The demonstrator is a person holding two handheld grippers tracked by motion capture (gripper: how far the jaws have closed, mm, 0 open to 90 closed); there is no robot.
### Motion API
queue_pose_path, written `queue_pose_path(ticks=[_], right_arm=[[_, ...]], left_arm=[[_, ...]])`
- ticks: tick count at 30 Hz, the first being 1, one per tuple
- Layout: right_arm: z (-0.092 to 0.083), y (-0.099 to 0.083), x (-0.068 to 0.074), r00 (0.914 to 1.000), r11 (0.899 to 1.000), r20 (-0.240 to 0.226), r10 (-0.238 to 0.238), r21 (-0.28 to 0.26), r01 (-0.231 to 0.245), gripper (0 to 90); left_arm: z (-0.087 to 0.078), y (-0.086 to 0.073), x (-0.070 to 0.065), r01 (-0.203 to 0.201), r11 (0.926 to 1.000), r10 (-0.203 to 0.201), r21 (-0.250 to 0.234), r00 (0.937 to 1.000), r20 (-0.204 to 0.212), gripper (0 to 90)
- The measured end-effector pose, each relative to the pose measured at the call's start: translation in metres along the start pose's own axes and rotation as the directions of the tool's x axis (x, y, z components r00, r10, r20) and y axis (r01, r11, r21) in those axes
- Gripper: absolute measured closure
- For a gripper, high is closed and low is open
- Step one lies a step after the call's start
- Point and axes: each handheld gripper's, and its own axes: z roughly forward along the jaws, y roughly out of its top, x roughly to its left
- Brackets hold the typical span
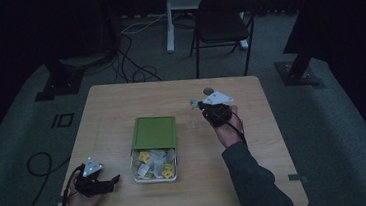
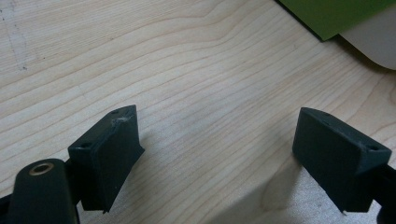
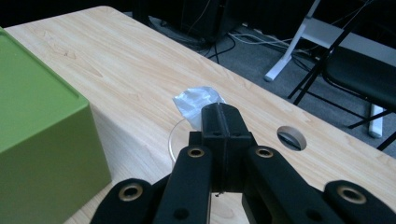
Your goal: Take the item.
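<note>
On the middle of the table stands a white box with a green lid slid back over its far half. Several white and yellow sachets lie in its uncovered near half. My right gripper hovers right of the box, shut on a small silvery sachet that sticks out past the jaw tips. Below it shows the thin rim of a clear glass, faint in the high view. My left gripper rests low at the near left, open, with bare wood between its pads.
A round cable hole sits near the table's far edge, behind the right gripper. A black folding chair, a white desk leg and floor cables stand beyond the table. The box's green lid rises close on the right gripper's left.
</note>
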Motion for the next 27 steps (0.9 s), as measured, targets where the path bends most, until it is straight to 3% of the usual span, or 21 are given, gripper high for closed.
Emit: queue_pose_path(ticks=[26, 27], right_arm=[[0.019, -0.011, 0.003, 0.9999, 0.999, -0.012, -0.002, 0.052, 0.003, 90.0], [0.020, -0.012, 0.001, 0.9999, 0.999, -0.006, 0.016, 0.052, -0.016, 71.4]], left_arm=[[0.000, 0.000, 0.000, 0.000, 1.0000, 0.000, 0.001, 1.0000, 0.000, 15.7], [0.000, 0.000, 0.000, 0.000, 1.0000, 0.000, 0.000, 1.0000, 0.000, 15.7]])
